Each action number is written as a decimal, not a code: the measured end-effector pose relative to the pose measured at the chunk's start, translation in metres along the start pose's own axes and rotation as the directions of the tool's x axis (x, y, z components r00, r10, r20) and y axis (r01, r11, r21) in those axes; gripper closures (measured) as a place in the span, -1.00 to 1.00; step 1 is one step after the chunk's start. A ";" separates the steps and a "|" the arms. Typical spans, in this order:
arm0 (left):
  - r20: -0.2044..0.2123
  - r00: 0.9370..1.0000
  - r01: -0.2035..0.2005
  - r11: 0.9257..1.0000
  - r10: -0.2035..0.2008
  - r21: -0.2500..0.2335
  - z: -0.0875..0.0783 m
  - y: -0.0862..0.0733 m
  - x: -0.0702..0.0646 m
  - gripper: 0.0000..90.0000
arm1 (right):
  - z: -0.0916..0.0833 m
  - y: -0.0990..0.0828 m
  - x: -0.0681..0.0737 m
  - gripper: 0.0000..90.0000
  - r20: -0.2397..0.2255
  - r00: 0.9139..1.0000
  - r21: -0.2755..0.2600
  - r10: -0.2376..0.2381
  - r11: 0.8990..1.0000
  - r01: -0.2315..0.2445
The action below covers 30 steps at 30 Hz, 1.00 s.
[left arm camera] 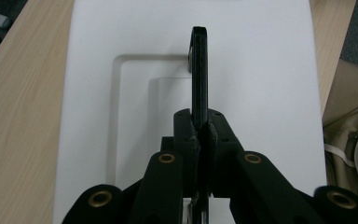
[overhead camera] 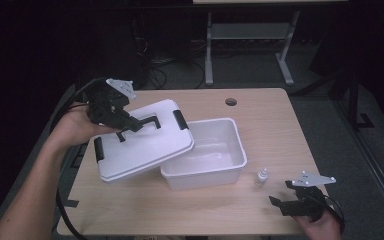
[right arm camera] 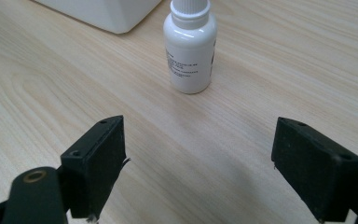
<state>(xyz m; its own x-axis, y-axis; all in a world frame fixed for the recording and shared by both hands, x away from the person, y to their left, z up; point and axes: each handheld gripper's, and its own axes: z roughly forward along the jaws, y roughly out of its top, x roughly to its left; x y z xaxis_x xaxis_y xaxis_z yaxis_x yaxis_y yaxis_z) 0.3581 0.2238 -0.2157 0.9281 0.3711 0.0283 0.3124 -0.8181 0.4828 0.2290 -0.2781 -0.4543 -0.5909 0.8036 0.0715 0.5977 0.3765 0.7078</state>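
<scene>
At the left of the high view, the left gripper [overhead camera: 130, 123] is held over the near-left part of the wooden surface [overhead camera: 280, 130], its jaws clenched on the black handle [overhead camera: 139, 125] of a white lid [overhead camera: 142, 140]. The left gripper view confirms the grip: both jaws press against the handle [left arm camera: 199, 74], which stands edge-on above the lid [left arm camera: 98, 93]. The lid is tilted, its right edge overlapping the left rim of the open white box [overhead camera: 210, 150]; whether it rests on that rim or hangs just above it cannot be told from the high view. Black latches sit at the lid's two short ends. Just beside the box, to its right, a small white dropper bottle [overhead camera: 262, 177] stands upright on the surface. At the near-right corner, the right gripper [overhead camera: 282, 197] is held low with its jaws released and nothing between them; the right gripper view shows the bottle [right arm camera: 189, 49] ahead of them, apart from both.
</scene>
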 end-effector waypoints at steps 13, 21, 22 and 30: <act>-0.023 0.999 0.041 0.999 -0.041 -0.014 -0.011 -0.033 0.000 0.88 | 0.000 0.000 0.002 -0.62 0.004 1.000 0.007 -0.002 1.000 0.002; -0.029 0.997 0.071 0.997 -0.072 -0.029 -0.013 -0.050 0.002 0.88 | 0.002 0.000 0.003 -0.62 0.001 1.000 0.015 -0.008 1.000 0.008; -0.031 0.996 0.079 0.996 -0.080 -0.039 -0.013 -0.053 0.002 0.88 | 0.002 0.000 0.003 -0.62 0.001 1.000 0.016 -0.008 1.000 0.008; -0.048 0.992 0.117 0.992 -0.120 -0.051 -0.015 -0.078 0.002 0.88 | 0.002 0.000 0.003 -0.62 0.004 1.000 0.019 -0.009 1.000 0.009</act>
<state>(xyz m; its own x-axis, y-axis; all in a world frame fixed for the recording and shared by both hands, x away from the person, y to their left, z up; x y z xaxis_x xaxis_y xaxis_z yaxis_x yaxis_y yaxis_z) 0.3326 0.2951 -0.2402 0.8732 0.4872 0.0123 0.4084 -0.7454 0.5269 0.2287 -0.2743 -0.4555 -0.5938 0.8022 0.0625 0.6025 0.3919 0.6953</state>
